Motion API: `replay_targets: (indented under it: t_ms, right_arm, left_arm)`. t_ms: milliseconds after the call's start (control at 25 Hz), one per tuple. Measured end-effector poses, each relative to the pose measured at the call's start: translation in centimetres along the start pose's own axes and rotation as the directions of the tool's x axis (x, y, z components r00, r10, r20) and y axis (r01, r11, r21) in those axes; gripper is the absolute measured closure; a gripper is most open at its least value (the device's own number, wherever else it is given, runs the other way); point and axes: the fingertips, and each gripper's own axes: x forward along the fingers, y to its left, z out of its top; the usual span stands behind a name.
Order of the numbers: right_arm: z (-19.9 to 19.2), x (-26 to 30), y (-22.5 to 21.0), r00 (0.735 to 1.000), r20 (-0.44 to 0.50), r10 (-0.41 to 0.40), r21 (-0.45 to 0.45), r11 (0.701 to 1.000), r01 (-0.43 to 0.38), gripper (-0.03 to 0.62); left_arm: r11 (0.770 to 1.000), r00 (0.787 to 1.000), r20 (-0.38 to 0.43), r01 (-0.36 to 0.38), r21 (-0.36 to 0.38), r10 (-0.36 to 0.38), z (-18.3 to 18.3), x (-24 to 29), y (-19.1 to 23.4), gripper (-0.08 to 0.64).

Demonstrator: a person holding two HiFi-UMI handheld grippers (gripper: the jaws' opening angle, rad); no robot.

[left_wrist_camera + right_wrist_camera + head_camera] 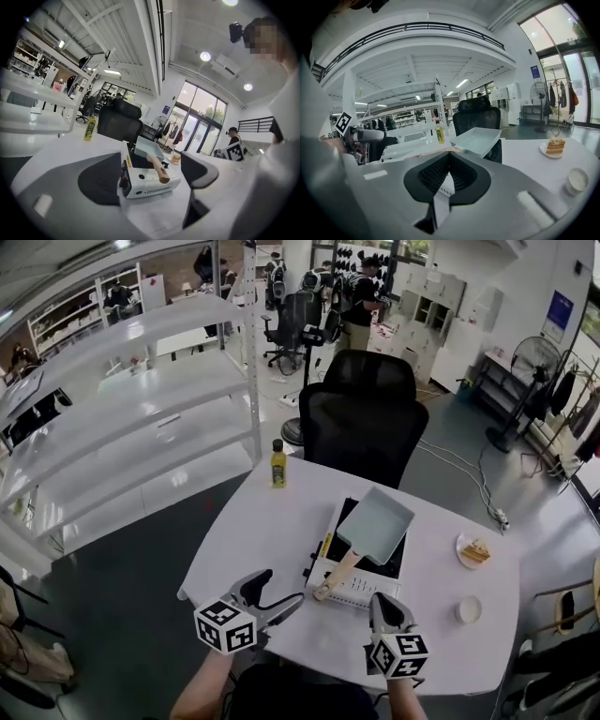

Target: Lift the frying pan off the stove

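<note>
A pale blue rectangular frying pan (376, 523) rests on a white portable stove (349, 590) in the middle of the white table. Its wooden handle (336, 577) points toward me. My left gripper (278, 590) is open, just left of the stove's near corner and apart from the handle. In the left gripper view the stove (150, 183) and the handle (159, 169) lie ahead between the spread jaws of the left gripper (150, 180). My right gripper (385, 603) hovers at the stove's near right edge, shut on nothing. In the right gripper view the pan (480, 139) lies beyond the right gripper (449, 161).
A yellow oil bottle (278, 464) stands at the table's far left. A plate with cake (474, 551) and a small white cup (468, 610) sit right of the stove. A black office chair (364, 413) stands behind the table (272, 531); white shelving (131, 418) is on the left.
</note>
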Motion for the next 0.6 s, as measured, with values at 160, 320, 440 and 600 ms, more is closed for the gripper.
replay_targets:
  t_ms: [160, 320, 440, 600]
  right_arm:
    - [0.1, 0.2, -1.0, 0.999, 0.001, -0.05, 0.024, 0.998, 0.05, 0.589]
    - [-0.5, 0.3, -2.3, 0.995, -0.013, -0.098, 0.046, 0.994, 0.099, 0.588]
    - [-1.3, 0.0, -2.6, 0.993, -0.02, -0.113, 0.058, 0.992, 0.114, 0.589]
    - [-2.5, -0.8, -3.0, 0.99, -0.052, -0.127, 0.068, 0.989, 0.131, 0.588]
  left_arm:
    - [0.998, 0.998, -0.027, 0.058, -0.006, -0.058, 0.7, 2.1, 0.6, 0.132]
    - [0.992, 0.992, -0.036, 0.119, -0.05, -0.121, 0.9, 3.9, 0.6, 0.132]
    - [0.988, 0.986, -0.075, 0.144, -0.05, -0.148, 0.6, 5.1, 0.8, 0.132]
    - [0.982, 0.964, -0.185, 0.185, -0.034, -0.189, -0.3, 6.9, 0.2, 0.132]
